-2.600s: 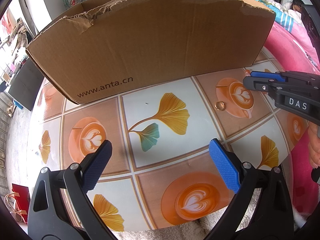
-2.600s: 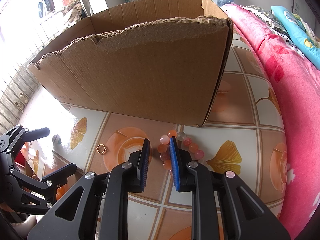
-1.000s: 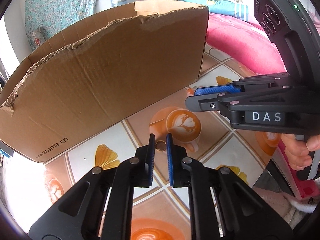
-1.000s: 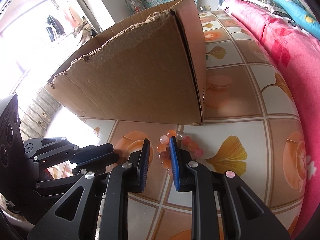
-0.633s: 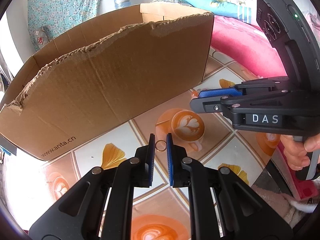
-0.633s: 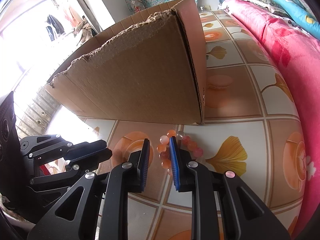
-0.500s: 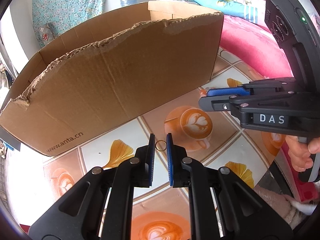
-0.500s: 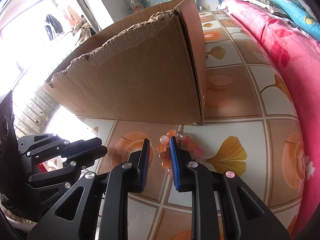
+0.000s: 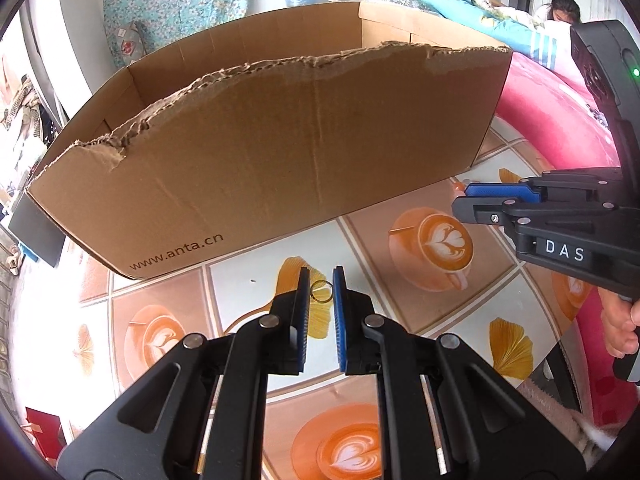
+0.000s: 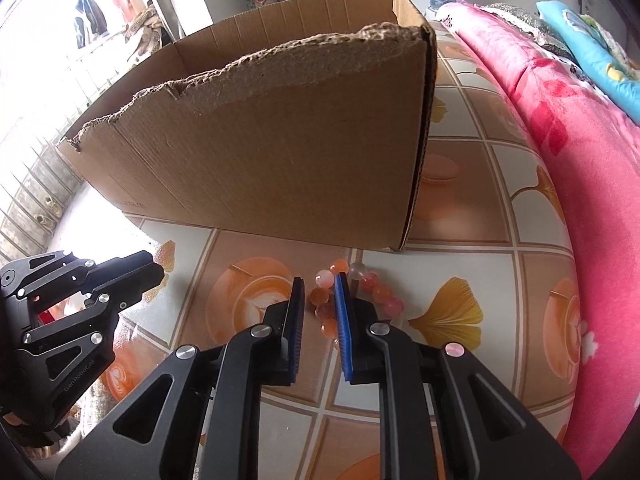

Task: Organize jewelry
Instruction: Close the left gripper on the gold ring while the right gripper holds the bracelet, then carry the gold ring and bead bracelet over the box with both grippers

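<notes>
My left gripper (image 9: 321, 274) is shut on a small gold ring (image 9: 322, 301), which stands upright between the blue pads just above the patterned tabletop (image 9: 256, 280). My right gripper (image 10: 318, 280) straddles a pink and orange bead bracelet (image 10: 376, 286). One strand of beads runs between its pads, the rest of the loop lies outside the right finger, and the jaws are closing on it. A large torn-edged cardboard box (image 9: 280, 140) stands open-topped right behind both grippers. Each gripper shows in the other's view: the right one (image 9: 460, 196) and the left one (image 10: 156, 270).
A pink blanket (image 10: 560, 140) borders the table on the right, with blue bedding behind it. A hand (image 9: 620, 328) grips the right tool's handle. The table's near edge curves just below the grippers. Light-washed room clutter lies to the left.
The left gripper closed on the ring and raised it off the table. Both views now look a little higher over the box's torn front wall. The bracelet stays between the right jaws.
</notes>
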`<action>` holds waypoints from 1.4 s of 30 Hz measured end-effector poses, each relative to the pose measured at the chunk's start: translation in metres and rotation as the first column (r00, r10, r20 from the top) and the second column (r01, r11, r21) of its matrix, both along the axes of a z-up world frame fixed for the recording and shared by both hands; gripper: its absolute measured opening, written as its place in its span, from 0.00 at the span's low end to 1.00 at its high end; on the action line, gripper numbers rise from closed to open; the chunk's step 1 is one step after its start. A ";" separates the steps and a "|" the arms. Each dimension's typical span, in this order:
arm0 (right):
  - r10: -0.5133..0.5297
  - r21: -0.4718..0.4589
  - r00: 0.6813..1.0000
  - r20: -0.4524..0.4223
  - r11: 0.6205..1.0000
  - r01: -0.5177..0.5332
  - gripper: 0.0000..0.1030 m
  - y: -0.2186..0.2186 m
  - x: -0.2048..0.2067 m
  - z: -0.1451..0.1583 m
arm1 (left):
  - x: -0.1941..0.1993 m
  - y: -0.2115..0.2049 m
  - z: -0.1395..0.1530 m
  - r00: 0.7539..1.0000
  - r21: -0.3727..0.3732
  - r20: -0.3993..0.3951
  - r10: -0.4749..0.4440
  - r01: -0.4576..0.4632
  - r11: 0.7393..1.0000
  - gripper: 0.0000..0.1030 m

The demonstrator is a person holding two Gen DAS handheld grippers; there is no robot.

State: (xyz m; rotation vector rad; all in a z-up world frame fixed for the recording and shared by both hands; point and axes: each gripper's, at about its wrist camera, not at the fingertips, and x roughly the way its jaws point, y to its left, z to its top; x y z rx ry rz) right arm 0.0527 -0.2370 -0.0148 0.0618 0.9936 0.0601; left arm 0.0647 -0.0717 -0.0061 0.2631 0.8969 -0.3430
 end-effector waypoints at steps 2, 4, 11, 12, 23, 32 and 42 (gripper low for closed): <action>-0.011 -0.006 1.000 -0.003 1.000 0.010 0.12 0.002 0.001 0.001 | 0.001 0.002 0.000 1.000 -0.008 -0.001 0.003 -0.003 1.000 0.10; -0.016 -0.009 1.000 -0.009 1.000 0.015 0.12 0.002 0.002 0.001 | 0.002 0.003 0.000 1.000 -0.012 0.001 0.007 -0.007 1.000 0.10; -0.037 0.033 0.999 -0.027 0.999 0.038 0.10 -0.004 0.003 0.001 | 0.003 0.002 -0.001 1.000 -0.037 0.000 0.014 -0.014 0.999 0.10; -0.042 0.044 0.999 -0.029 0.998 0.043 0.10 -0.008 0.004 0.000 | 0.002 0.003 -0.001 1.000 -0.036 -0.001 0.013 -0.013 0.999 0.10; -0.067 0.122 0.998 -0.009 0.990 0.067 0.09 -0.021 -0.001 0.013 | 0.002 0.009 -0.002 1.000 -0.036 0.001 0.018 -0.018 0.999 0.10; -0.072 0.136 0.997 0.020 0.988 0.069 0.09 -0.031 -0.011 0.024 | -0.002 0.007 0.000 1.000 -0.030 0.014 0.027 -0.027 0.999 0.10; -0.094 0.141 0.992 0.082 0.987 0.082 0.09 -0.038 -0.036 0.048 | -0.016 0.004 0.011 0.998 -0.029 0.055 0.031 -0.030 0.999 0.10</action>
